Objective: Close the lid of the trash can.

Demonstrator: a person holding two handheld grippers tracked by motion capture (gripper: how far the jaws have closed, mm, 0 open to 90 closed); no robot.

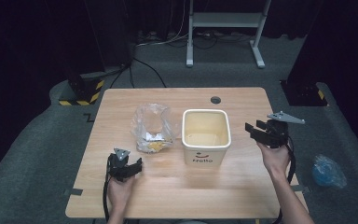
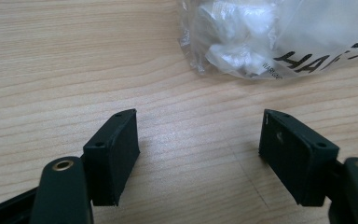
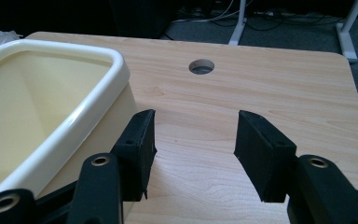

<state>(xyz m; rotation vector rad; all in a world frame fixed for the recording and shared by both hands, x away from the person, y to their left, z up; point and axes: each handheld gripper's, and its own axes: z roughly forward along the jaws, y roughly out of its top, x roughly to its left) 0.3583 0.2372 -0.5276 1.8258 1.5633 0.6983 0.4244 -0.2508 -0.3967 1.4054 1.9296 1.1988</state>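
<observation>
On the pale wooden surface [image 1: 177, 186] a clear plastic bag [image 1: 152, 128] lay just left of a cream bin [image 1: 206, 135]. Near the bag, the left hand-held gripper [image 1: 129, 167] rested with jaws apart, nothing between them. Right of the bin, the right hand-held gripper [image 1: 257, 129] hovered, jaws likewise apart and empty. Grey carpet [image 1: 37, 154], cables and a white desk frame [image 1: 223, 28] surrounded the surface in a dark room.

Dim surroundings, soft overhead light
</observation>
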